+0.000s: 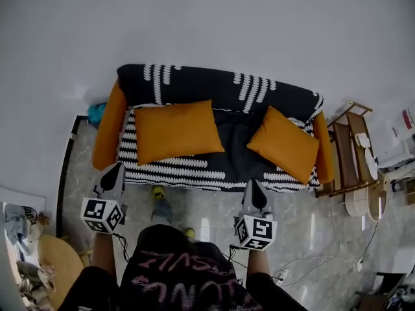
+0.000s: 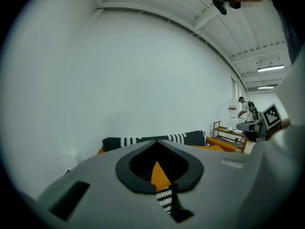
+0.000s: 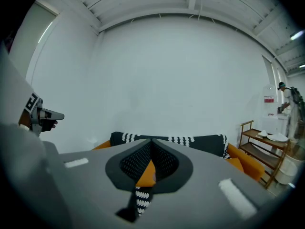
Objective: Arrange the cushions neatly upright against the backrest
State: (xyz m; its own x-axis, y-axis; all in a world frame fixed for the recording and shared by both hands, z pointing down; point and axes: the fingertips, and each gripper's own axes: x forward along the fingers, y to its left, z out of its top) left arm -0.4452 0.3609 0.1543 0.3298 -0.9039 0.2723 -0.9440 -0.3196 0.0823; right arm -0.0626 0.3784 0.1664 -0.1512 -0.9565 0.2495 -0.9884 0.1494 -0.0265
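1. The sofa (image 1: pixel 175 171) is standing on the floor (image 1: pixel 207 207), its backrest (image 1: pixel 214 85) facing the wall (image 1: pixel 207 24) behind it.
2. The left cushion (image 1: pixel 176 131) is lying on the left half of the seat (image 1: pixel 237 155), with its rear edge reaching the backrest.
3. The right cushion (image 1: pixel 285 144) is lying cornerwise on the right half of the seat, apart from the left cushion and near the right armrest (image 1: pixel 323 151).
4. A shelf (image 1: pixel 343 154) is standing just beside the sofa's right end.
5. The left tongs (image 1: pixel 115 168) are hanging before the sofa's front left corner.
6. The right tongs (image 1: pixel 254 185) are hanging before the sofa's front edge, right of its middle.
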